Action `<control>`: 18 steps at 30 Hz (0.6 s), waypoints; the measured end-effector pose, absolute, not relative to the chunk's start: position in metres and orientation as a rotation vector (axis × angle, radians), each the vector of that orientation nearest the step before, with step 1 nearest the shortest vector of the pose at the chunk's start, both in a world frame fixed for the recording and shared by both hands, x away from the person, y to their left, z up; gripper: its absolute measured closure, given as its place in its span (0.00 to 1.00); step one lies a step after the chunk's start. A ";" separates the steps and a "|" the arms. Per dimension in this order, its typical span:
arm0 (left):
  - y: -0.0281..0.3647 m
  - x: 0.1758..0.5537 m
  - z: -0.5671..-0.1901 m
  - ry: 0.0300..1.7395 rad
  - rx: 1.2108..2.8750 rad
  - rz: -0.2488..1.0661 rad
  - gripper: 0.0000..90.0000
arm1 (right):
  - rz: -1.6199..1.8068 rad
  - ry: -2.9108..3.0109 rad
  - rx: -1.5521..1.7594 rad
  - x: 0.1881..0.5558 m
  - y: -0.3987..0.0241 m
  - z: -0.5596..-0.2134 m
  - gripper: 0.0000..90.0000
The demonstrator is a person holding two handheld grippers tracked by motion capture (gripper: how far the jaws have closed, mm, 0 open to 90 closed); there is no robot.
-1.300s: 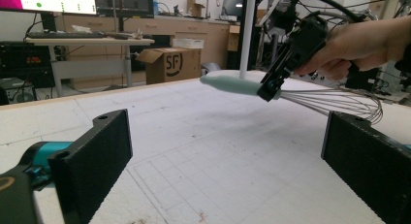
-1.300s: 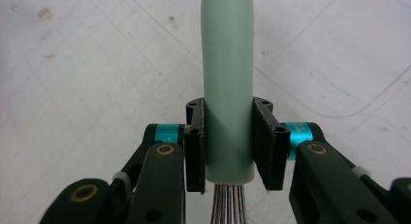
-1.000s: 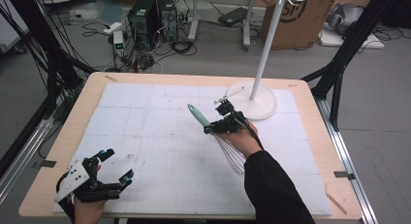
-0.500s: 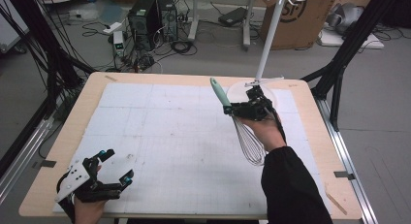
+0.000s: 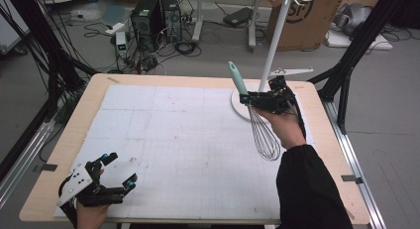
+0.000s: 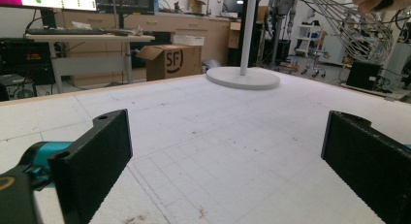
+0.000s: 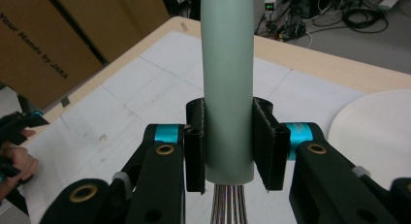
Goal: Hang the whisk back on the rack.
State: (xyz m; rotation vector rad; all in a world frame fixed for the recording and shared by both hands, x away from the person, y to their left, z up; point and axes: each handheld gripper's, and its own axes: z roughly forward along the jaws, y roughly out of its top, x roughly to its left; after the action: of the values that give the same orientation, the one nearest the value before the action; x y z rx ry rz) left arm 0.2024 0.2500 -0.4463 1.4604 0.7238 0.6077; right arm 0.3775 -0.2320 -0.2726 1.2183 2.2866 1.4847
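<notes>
A wire whisk (image 5: 262,132) with a pale green handle (image 7: 228,88) hangs in the air over the table's right side, handle up and wires down. My right gripper (image 5: 250,98) is shut on that handle, just in front of the white stand's round base (image 5: 238,101). Both black pads (image 7: 264,141) press the handle's lower end, above the wires (image 7: 229,204). My left gripper (image 5: 119,170) rests near the table's front left corner, jaws wide apart with nothing between them. From the left gripper view the whisk's wires (image 6: 361,27) show at the top right.
A white pole stand (image 5: 274,38) with hooks on top rises from its round base (image 6: 243,78) at the table's back right. A white gridded mat (image 5: 173,140) covers most of the wooden table (image 5: 94,85). Cables, computers and a cardboard box lie on the floor beyond.
My right gripper has lifted the whisk off the mat and carried it up and toward the stand, turning it handle-up. The left gripper has stayed put.
</notes>
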 end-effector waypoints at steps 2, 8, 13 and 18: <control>0.250 0.202 -0.446 0.724 1.462 0.608 0.05 | 1.505 2.273 1.217 0.377 -0.234 -0.268 0.77; 0.251 0.202 -0.447 0.730 1.458 0.606 0.05 | 1.588 2.233 1.209 0.378 -0.245 -0.253 0.77; 0.252 0.203 -0.447 0.733 1.452 0.605 0.05 | 1.645 2.198 1.195 0.384 -0.257 -0.238 0.77; 0.251 0.201 -0.447 0.738 1.453 0.603 0.05 | 1.706 2.161 1.174 0.389 -0.269 -0.223 0.77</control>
State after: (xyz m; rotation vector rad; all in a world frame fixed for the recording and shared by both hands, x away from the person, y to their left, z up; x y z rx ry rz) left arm 0.2009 0.2507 -0.4473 1.4526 0.7376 0.6032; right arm 0.3895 -0.2689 -0.2233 1.1736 2.1612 1.7059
